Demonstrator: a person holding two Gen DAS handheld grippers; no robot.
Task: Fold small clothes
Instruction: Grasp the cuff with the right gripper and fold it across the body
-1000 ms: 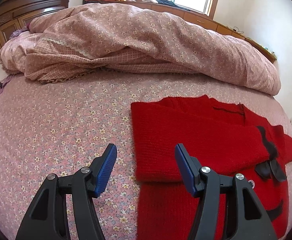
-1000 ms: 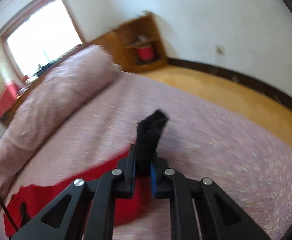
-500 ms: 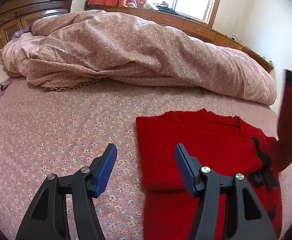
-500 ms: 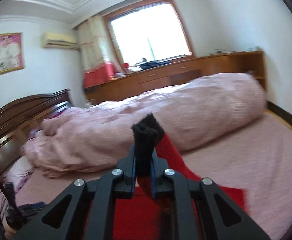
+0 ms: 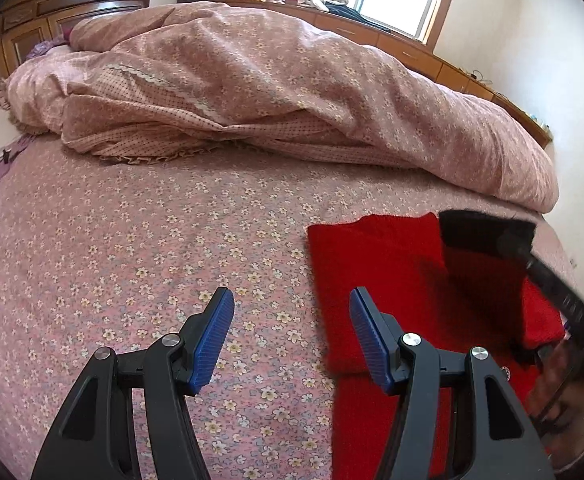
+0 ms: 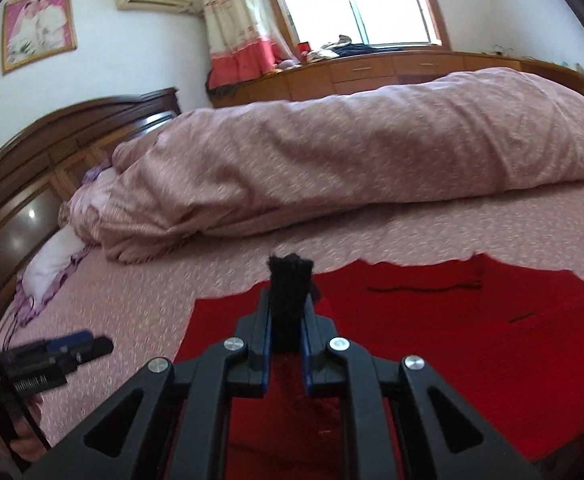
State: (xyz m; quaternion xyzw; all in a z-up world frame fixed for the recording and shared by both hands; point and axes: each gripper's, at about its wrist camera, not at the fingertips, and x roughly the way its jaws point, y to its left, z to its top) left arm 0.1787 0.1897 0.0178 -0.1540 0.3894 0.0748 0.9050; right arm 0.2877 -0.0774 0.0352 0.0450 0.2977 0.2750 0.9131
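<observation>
Left wrist view: left gripper (image 5: 292,334), bottom centre, jaws apart and empty over the bedspread (image 5: 132,248); the red sweater (image 5: 375,268) lies at lower right, its near edge under the right-hand jaw. Right wrist view: right gripper (image 6: 286,332), bottom centre, jaws clamped on the black cuff (image 6: 290,280) above the sweater spread at lower right.

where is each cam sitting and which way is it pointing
Left wrist: rides the open left claw, low over the pink floral bedsheet, facing the rumpled pink quilt; the red knitted sweater lies right of it, and the right claw's black arm enters at the right edge.
Right wrist: rides the right claw, shut on the sweater's black furry cuff, facing quilt and window; the left claw shows lower left.
Shared: sweater, quilt, bedsheet, window.
</observation>
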